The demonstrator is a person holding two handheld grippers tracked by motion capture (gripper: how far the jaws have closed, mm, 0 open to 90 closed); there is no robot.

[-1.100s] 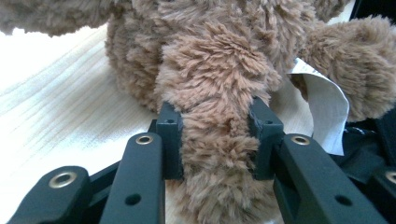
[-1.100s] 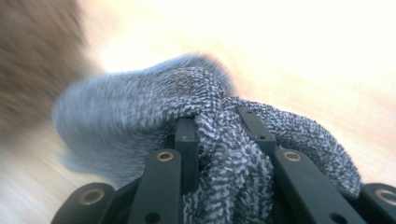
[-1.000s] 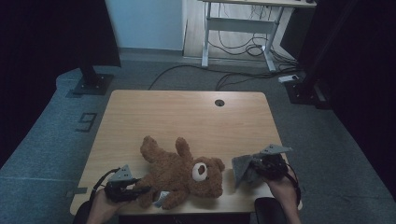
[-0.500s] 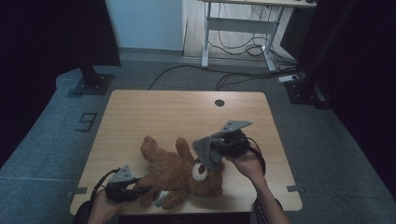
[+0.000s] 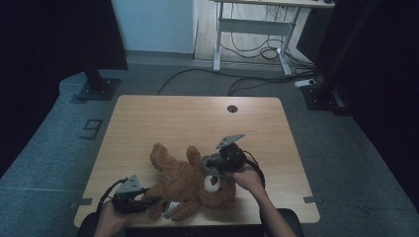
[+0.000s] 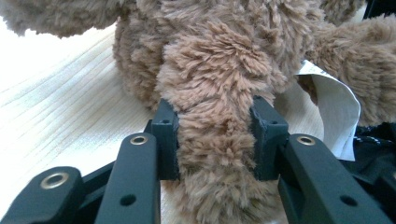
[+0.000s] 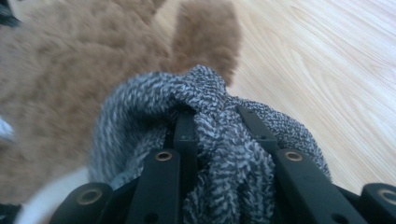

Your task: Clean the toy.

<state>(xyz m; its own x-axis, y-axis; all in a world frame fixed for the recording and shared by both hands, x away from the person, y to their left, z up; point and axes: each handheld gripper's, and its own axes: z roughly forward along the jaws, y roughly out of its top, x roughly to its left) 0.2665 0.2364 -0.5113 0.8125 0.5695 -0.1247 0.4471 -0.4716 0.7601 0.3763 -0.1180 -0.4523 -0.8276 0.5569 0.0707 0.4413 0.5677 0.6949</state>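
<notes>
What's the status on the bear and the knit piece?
Left tongs clamped on a limb of the teddy bear. Right tongs grip the grey knit cloth, over the bear's head. Nothing in the way.

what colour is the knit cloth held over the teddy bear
Grey and white flecked knit cloth, clearest in the right gripper view.

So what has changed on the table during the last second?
The right tongs, shut on a grey knitted cloth, moved from the table's right edge leftward to above the teddy bear's head. The left tongs stayed clamped on the bear's limb, and the bear did not shift.
</notes>
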